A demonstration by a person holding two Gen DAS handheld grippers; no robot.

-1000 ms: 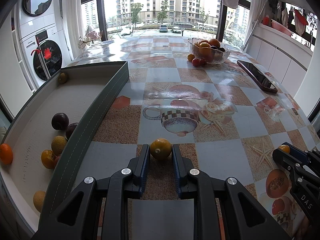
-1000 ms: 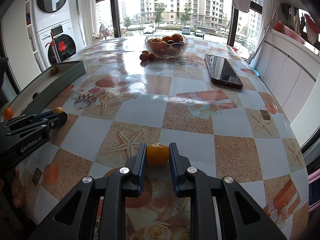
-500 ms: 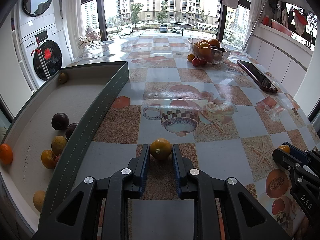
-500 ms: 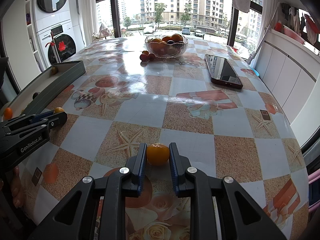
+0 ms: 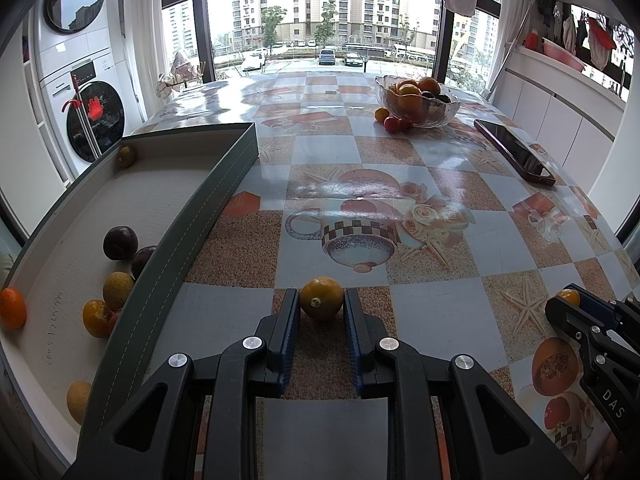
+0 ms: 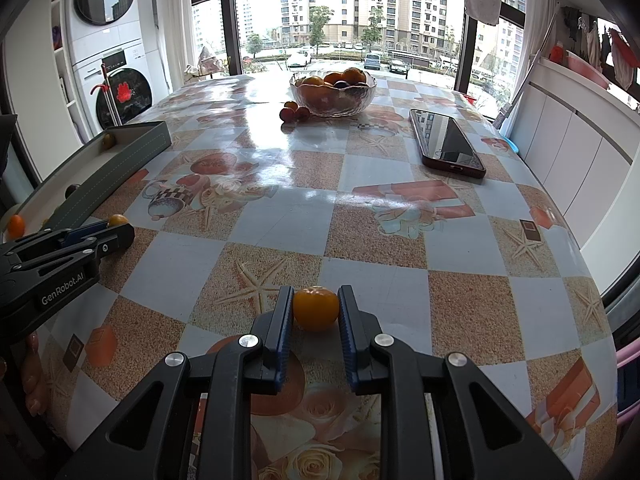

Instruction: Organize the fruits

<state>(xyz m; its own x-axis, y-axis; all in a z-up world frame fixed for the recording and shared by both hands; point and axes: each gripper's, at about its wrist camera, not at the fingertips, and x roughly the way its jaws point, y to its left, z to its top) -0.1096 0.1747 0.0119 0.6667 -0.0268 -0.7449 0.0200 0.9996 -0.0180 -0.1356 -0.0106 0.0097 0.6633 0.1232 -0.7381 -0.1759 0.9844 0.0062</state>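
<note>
My left gripper (image 5: pixel 321 300) is shut on a small yellow-orange fruit (image 5: pixel 321 298) held just above the patterned tablecloth, right of the grey tray (image 5: pixel 200 216). The tray holds several fruits: dark plums (image 5: pixel 120 243), yellow ones (image 5: pixel 118 290) and an orange one (image 5: pixel 12 307). My right gripper (image 6: pixel 315 308) is shut on a small orange fruit (image 6: pixel 315 307) near the table's front edge. Each gripper shows in the other's view, the left gripper (image 6: pixel 116 228) at the left and the right gripper (image 5: pixel 568 300) at the right.
A glass bowl (image 6: pixel 333 94) of fruit stands at the far end, with small red and yellow fruits (image 6: pixel 295 113) beside it. A phone (image 6: pixel 446 142) lies on the right side. Washing machines (image 5: pixel 76 80) stand left of the table, white cabinets to the right.
</note>
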